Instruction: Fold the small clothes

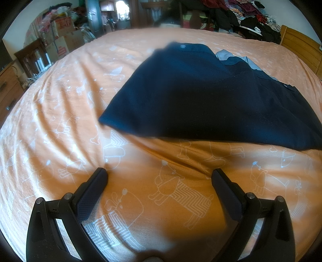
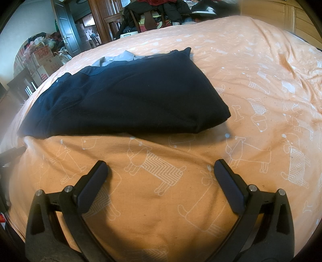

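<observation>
Both the left tongs (image 1: 159, 174) and right tongs (image 2: 161, 166) are spread wide, pinching nothing, over the orange bedsheet (image 2: 161, 201). Just ahead lies the folded navy garment (image 2: 128, 96). Beyond, cardboard boxes (image 1: 64, 38) and piled clothes (image 1: 241, 14).

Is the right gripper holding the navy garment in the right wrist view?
No, the right gripper is open over the orange bedsheet, short of the navy garment.

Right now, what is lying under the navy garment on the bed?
A light grey collared piece peeks out at the far edge of the navy garment; the rest of it is covered. Under both lies the orange bedsheet.
</observation>
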A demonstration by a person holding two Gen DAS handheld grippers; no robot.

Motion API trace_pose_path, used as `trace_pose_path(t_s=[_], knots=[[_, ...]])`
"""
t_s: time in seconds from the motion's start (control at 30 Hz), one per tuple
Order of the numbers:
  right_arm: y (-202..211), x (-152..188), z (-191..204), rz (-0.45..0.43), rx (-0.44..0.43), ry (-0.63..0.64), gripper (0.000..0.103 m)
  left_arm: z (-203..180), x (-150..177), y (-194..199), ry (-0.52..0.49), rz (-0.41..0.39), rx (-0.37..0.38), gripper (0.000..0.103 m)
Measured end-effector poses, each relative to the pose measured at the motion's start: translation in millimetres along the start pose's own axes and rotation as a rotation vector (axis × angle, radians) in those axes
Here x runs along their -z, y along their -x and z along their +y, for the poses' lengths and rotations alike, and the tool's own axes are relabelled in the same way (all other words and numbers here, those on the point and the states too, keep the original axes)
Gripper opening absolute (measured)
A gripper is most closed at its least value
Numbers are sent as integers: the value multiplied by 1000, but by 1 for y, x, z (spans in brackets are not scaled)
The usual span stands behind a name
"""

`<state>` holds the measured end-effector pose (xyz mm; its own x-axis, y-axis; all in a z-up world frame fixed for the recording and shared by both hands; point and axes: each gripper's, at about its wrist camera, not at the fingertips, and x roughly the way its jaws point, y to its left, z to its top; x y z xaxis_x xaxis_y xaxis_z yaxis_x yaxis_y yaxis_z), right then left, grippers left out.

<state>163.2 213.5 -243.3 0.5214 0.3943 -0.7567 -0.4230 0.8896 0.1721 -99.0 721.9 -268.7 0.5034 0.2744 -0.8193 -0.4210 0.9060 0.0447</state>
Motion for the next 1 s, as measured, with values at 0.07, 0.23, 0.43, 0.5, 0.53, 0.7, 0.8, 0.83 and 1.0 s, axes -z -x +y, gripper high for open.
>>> trace_pose_path(t_s=[0.07, 0.23, 0.43, 0.5, 0.53, 0.7, 0.8, 0.83, 1.0], knots=[[0, 0, 0, 0, 0, -1, 103, 0, 0, 0, 0, 0, 0, 103], [-1, 0, 2, 0, 1, -1, 103, 0, 0, 0, 0, -1, -1, 103], [-1, 0, 2, -1, 2, -2, 103, -1, -1, 0, 0, -2, -1, 103], [-1, 0, 3, -1, 3, -2, 103, -1, -1, 0, 1, -2, -2, 103], [-1, 0, 4, -1, 6, -1, 103, -1, -1, 0, 1, -1, -2, 103], [-2, 0, 12, -4, 19, 8, 103, -1, -5, 1, 1, -3, -5, 103], [-1, 0, 17, -3, 27, 10, 103, 3, -5, 4, 30, 7, 26, 103], [-1, 0, 18, -3, 28, 10, 103, 8, -6, 8, 58, 0, 55, 101], [-3, 0, 21, -3, 29, 9, 103, 63, 6, 33, 386, -78, 344, 95]])
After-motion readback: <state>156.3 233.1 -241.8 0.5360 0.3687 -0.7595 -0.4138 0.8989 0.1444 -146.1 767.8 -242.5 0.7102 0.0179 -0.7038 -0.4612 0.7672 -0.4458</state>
